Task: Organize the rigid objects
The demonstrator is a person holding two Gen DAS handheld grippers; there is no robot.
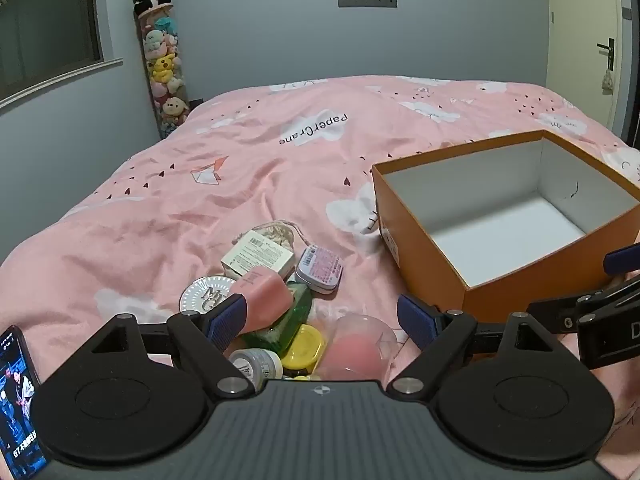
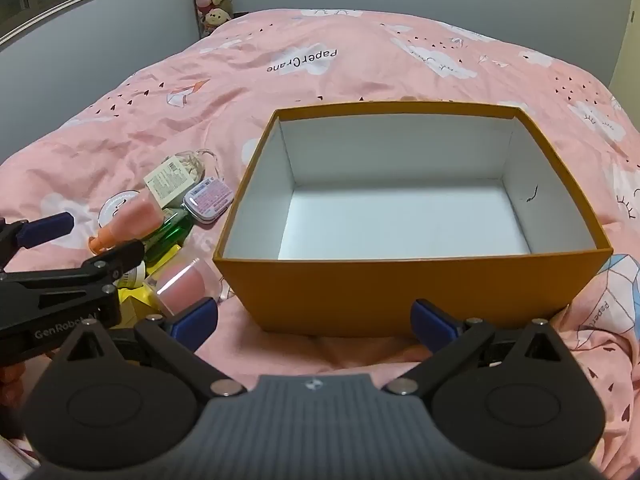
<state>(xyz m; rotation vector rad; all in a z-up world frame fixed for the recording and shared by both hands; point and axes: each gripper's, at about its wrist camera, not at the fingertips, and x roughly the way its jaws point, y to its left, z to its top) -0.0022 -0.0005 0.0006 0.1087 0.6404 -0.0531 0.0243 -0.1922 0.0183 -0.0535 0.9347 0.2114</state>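
We have an orange box (image 2: 416, 288) with nothing inside, standing on the bed (image 1: 160, 208) with the pink cover. To the left of the box lies a small heap of things. Both grippers are released and hold nothing: the left gripper (image 1: 324, 322) hangs over the heap with its jaws wide, and the right gripper (image 2: 314, 318) waits just in front of the near wall of the box, also wide.

In our judgement the step in hand is the first pick, and nothing of the task is done yet. The heap is tight, so we should choose a piece that lies free on top or at the edge. The pink tube (image 1: 266, 296) rests across the green bottle (image 1: 292, 320) and is just beside the left finger, so it is a good first choice. The flat tin (image 1: 320, 269) at the far edge, close to the box, is also easy to reach. The clear cup (image 1: 360, 346) and the yellow lid (image 1: 305, 346) lie close together under the gripper.

We should close the jaws across the narrow side of the tube, near its middle, and lift straight up so that the neighbours do not roll. The soft cover gives way, so pressing down will only sink the piece.
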